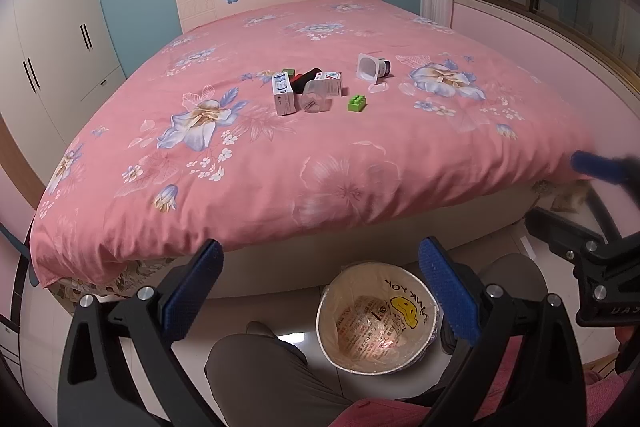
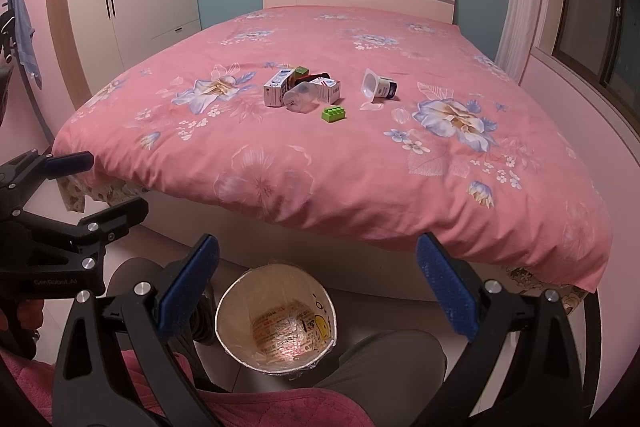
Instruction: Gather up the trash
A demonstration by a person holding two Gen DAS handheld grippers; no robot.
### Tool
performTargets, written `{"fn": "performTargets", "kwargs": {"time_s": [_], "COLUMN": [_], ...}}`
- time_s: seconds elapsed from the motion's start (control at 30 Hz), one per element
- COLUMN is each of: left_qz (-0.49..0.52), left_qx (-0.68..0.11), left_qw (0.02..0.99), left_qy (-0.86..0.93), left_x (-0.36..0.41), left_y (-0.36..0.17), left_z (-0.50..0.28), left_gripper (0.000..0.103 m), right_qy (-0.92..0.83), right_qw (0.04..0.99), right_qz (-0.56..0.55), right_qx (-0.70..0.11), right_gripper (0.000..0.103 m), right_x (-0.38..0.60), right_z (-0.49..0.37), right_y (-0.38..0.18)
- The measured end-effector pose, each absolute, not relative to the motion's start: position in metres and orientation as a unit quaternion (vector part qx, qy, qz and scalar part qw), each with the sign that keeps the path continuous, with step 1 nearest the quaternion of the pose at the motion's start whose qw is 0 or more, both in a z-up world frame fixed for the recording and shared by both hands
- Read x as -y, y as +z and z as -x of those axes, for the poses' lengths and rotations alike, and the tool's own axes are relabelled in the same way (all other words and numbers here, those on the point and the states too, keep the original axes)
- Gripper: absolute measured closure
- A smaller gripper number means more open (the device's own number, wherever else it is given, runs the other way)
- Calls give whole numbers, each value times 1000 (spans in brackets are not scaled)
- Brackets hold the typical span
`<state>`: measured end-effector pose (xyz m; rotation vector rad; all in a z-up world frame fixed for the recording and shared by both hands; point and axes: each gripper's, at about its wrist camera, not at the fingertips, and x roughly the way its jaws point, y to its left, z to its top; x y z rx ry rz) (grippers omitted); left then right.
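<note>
Both tongs released, empty: left gripper (image 1: 320, 291), right gripper (image 2: 318, 287); lined bin (image 2: 276, 319) just below them; trash cluster with yogurt cup (image 2: 374, 87) well ahead on bed (image 2: 360, 187). Suggest taking outlying yogurt cup first; pinch its rim.

Grey trousers (image 1: 256, 375), pink quilted top (image 2: 256, 407).

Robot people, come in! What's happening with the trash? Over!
Left gripper open, right gripper open. Trash pile on bed, untouched. Bin below. Nothing in way.
</note>
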<state>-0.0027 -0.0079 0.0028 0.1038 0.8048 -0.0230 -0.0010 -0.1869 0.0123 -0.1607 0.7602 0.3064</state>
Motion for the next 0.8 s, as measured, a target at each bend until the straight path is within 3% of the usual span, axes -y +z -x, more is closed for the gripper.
{"fn": "performTargets", "kwargs": {"time_s": [0.8], "left_qz": [-51], "left_qx": [-392], "left_qw": [918], "left_qy": [-13], "left_x": [3], "left_y": [5], "left_z": [2], "left_gripper": [3], "right_qy": [149], "right_qw": [916], "right_qz": [78], "right_qx": [-364], "right_gripper": [7], "right_x": [188], "right_z": [3], "right_y": [13]}}
